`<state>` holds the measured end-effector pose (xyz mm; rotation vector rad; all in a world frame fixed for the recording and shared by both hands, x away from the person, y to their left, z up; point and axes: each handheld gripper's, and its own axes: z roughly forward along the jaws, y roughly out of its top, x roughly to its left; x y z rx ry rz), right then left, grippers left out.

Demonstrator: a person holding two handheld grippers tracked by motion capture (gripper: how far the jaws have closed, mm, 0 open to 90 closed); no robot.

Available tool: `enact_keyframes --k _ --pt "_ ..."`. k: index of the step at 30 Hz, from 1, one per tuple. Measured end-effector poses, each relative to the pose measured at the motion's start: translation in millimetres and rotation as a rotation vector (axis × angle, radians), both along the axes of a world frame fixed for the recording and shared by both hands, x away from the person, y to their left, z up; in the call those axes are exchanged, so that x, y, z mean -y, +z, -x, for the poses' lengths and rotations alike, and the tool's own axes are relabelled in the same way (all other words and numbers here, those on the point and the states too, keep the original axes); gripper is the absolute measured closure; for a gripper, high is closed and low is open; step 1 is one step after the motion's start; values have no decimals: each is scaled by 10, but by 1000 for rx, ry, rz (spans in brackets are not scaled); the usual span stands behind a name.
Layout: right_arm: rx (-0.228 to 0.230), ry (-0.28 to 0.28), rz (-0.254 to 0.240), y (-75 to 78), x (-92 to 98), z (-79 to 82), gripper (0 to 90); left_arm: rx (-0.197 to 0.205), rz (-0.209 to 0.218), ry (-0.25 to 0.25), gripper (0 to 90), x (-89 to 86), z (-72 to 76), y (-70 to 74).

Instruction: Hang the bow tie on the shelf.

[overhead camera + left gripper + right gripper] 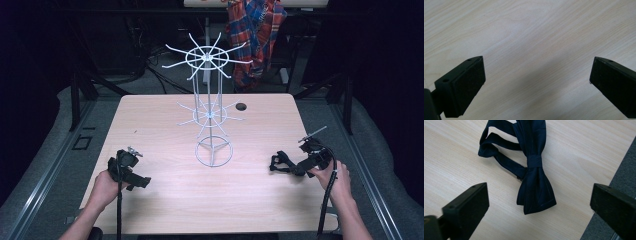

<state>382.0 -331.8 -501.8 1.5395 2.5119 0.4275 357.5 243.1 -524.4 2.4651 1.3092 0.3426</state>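
A dark navy bow tie (534, 177) with its strap looped lies flat on the light wood table (165, 195), near the right edge. In the high view the bow tie (280, 161) sits just ahead of my right gripper (292, 167). The right gripper (537, 197) hovers over it with its jaws wide apart, nothing held. My left gripper (140, 181) rests near the table's front left. In its own view the left gripper (537, 71) stands open over bare wood.
A white wire display stand (212, 107) with two tiers of radiating hooks rises from a ring base at the table's centre. A cable hole (241, 106) lies behind it. A plaid shirt (255, 35) hangs beyond the table. Grey floor (624, 167) borders the right edge.
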Motion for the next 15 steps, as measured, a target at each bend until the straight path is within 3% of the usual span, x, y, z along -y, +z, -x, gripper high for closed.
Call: enact_keyframes --k 8,9,10,11,15 --pt "15 -10 -28 -22 21 -26 7 -4 -4 -4 1 21 -5 -11" --pt "40 -13 -32 -21 16 -30 71 0 -3 -2 1 20 -5 -12" --pt "40 -13 -32 -21 16 -30 71 -1 -3 -1 1 18 -5 -12" --pt "56 -12 -62 -32 6 -31 103 -1 -3 -1 1 19 -5 -12" --pt "44 20 -44 -51 -33 -68 167 -4 -4 -4 1 25 -4 -10"
